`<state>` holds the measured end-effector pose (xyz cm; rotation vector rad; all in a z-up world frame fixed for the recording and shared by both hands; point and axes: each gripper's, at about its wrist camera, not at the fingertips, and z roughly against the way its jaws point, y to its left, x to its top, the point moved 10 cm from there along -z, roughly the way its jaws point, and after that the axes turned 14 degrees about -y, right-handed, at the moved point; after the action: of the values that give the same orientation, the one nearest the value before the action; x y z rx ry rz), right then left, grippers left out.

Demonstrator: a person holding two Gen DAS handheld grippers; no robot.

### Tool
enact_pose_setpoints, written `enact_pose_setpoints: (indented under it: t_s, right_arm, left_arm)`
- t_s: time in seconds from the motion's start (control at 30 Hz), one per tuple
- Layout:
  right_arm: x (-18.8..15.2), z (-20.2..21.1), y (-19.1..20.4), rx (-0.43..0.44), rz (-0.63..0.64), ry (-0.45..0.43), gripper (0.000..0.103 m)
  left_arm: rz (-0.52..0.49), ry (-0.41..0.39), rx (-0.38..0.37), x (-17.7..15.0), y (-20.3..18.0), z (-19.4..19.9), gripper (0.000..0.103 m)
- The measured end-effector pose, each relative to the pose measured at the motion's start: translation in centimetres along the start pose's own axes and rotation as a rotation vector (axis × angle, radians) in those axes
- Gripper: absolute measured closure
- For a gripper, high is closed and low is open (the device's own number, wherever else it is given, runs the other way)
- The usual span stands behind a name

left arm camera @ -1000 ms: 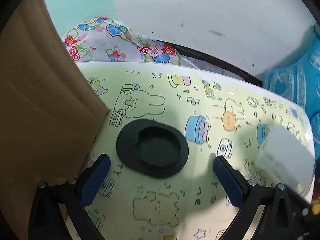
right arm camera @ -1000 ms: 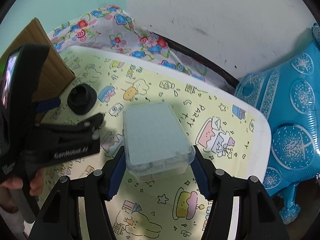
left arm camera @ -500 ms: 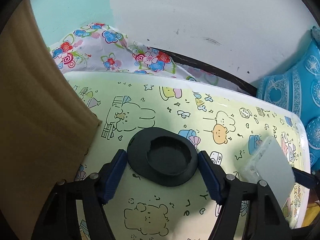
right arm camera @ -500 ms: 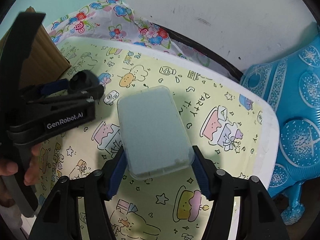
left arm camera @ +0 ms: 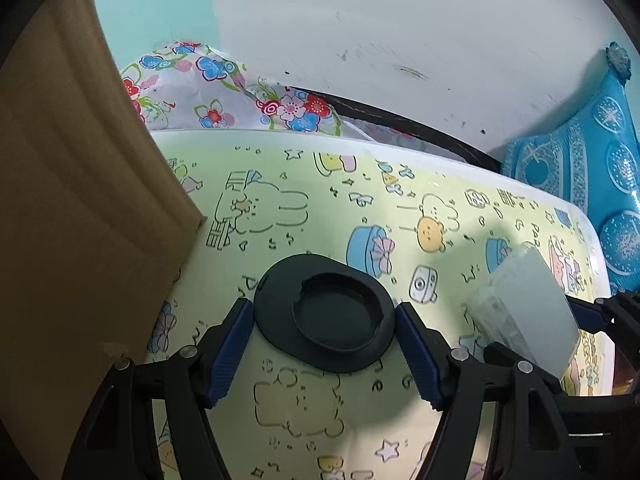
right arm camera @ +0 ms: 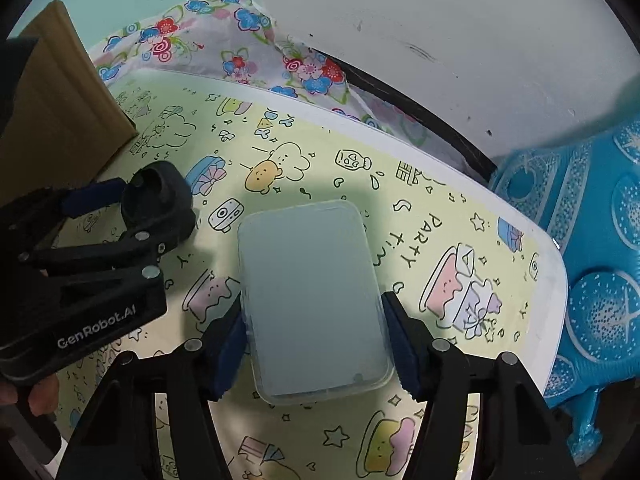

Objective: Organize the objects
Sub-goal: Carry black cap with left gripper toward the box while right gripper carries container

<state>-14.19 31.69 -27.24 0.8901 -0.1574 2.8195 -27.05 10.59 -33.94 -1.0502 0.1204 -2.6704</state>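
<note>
cardboard box (left arm camera: 80,200) walls the left (table (left arm camera: 320,184) beyond lies open).

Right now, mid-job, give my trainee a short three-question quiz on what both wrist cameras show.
1. True or false: the left gripper has its jaws closed on the black round cap.
2. What does the right gripper hold? A) a cardboard box B) a frosted plastic box C) a blue balloon
3. Fill in: the cardboard box stands at the ____ side of the cartoon-print table.

Key:
1. True. Both blue pads sit against the cap's rim.
2. B. The frosted plastic box sits between the right jaws.
3. Left.
</note>
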Motion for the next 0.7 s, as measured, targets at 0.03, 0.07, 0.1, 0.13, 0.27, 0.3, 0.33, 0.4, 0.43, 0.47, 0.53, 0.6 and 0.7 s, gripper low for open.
enact_pose_setpoints:
  t_s: [0.03, 0.07, 0.1, 0.13, 0.27, 0.3, 0.33, 0.4, 0.43, 0.47, 0.53, 0.6, 0.7]
  right_arm:
    - [-0.1, 0.2, 0.1, -0.002, 0.009, 0.0, 0.039]
    - [-0.2, 0.3, 0.2, -0.002, 0.013, 0.001, 0.039]
    - [-0.3, 0.5, 0.4, -0.001, 0.013, 0.001, 0.039]
    - [-0.4, 0.6, 0.5, -0.001, 0.01, 0.001, 0.039]
    - [-0.4, 1.7, 1.0, 0.002, 0.001, 0.006, 0.039]
    - [-0.4, 2.0, 1.2, 0.0, 0.0, 0.01, 0.039]
    - [-0.6, 2.4, 1.5, 0.0, -0.005, 0.013, 0.039]
    - [-0.8, 3.1, 1.8, 0.002, -0.015, 0.02, 0.039]
    - [-1.0, 3.5, 2.0, -0.001, -0.017, 0.022, 0.039]
    - [-1.2, 4.1, 2.1, -0.006, -0.019, 0.023, 0.039]
    - [-1.5, 5.0, 2.4, -0.013, -0.026, 0.028, 0.039]
    - [-1.8, 6.0, 2.6, -0.019, -0.037, 0.033, 0.039]
    - [-2.3, 7.8, 2.9, -0.027, -0.049, 0.033, 0.039]
  left_arm:
    - [0.002, 0.003, -0.002, -0.1, 0.0, 0.1, 0.03]
    - [0.004, 0.009, -0.005, -0.3, -0.1, 0.3, 0.03]
    - [0.006, 0.013, -0.007, -0.4, -0.1, 0.4, 0.03]
    - [0.011, 0.019, -0.011, -0.6, -0.1, 0.7, 0.03]
    - [0.02, 0.034, -0.007, -1.2, 0.1, 1.9, 0.03]
    - [0.019, 0.036, -0.004, -1.2, 0.2, 2.2, 0.03]
    - [0.016, 0.036, 0.0, -1.3, 0.3, 2.7, 0.03]
    - [0.01, 0.038, 0.004, -1.5, 0.5, 3.8, 0.03]
    - [0.007, 0.038, 0.006, -1.6, 0.5, 4.3, 0.03]
    - [0.005, 0.039, 0.009, -1.7, 0.6, 4.9, 0.03]
    - [0.005, 0.043, 0.005, -1.9, 0.6, 6.0, 0.03]
    - [0.001, 0.042, 0.001, -2.1, 0.6, 7.3, 0.03]
    - [-0.017, 0.024, -0.008, -2.0, 0.5, 9.8, 0.03]
